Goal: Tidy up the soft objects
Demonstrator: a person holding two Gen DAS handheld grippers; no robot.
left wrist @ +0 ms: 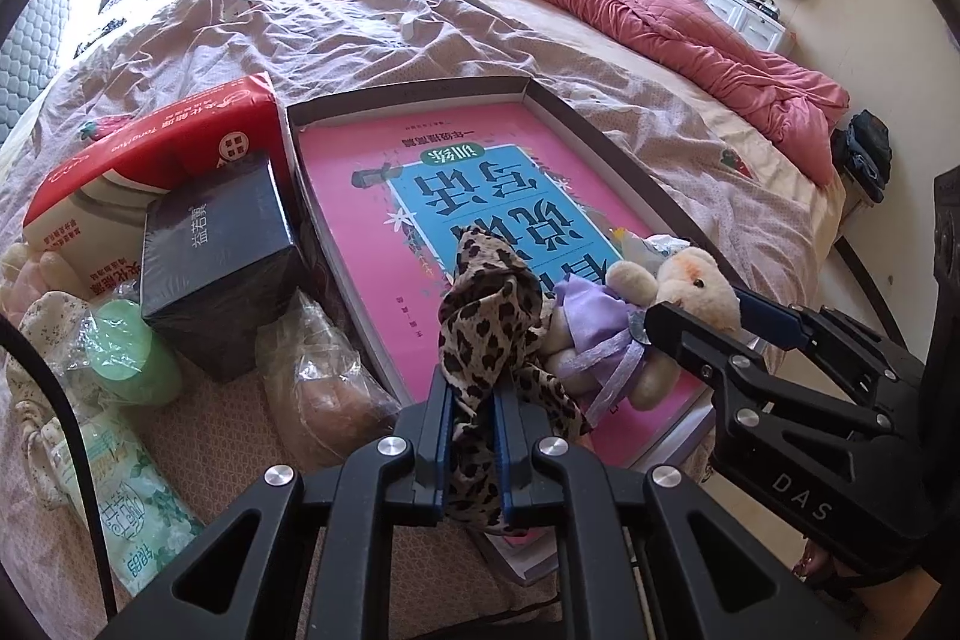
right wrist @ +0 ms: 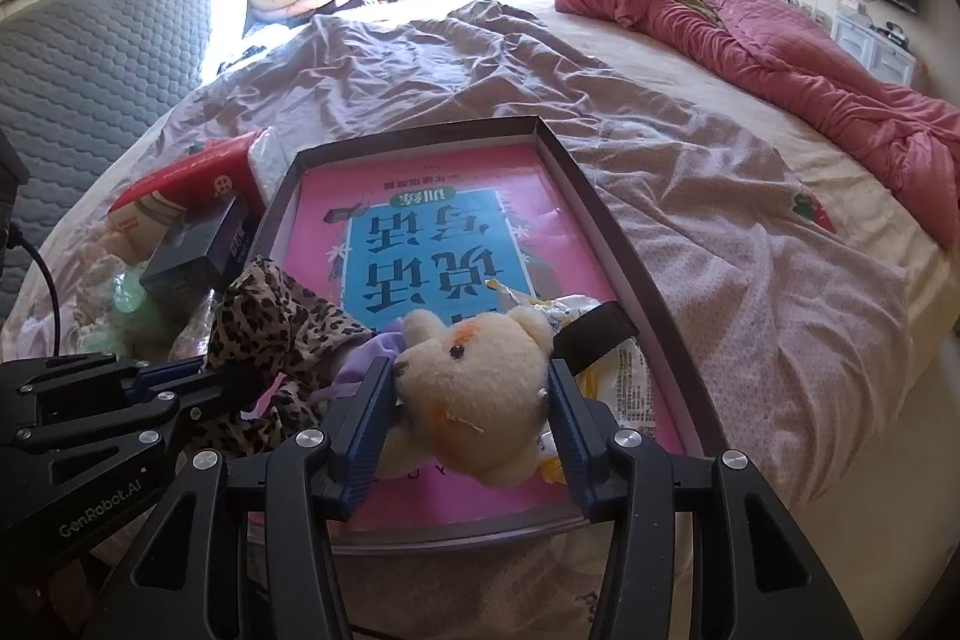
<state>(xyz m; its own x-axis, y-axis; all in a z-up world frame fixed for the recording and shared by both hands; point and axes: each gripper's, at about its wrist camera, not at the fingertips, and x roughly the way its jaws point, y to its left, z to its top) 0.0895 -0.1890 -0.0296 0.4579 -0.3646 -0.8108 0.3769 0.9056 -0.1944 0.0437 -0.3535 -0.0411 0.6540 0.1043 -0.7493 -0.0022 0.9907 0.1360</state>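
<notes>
Right wrist view: cream plush bear (right wrist: 474, 388), purple dress, beside leopard-print cloth (right wrist: 270, 316).

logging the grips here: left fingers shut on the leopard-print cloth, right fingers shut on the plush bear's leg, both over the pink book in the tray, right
Not quite. The right gripper is shut on the plush bear's head, not its leg, as the right wrist view shows. The rest stands: the left gripper is shut on the leopard-print cloth, both over the pink book in the tray.

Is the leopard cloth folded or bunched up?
Bunched up: the leopard cloth hangs crumpled from the shut left gripper, no flat folds.
</notes>
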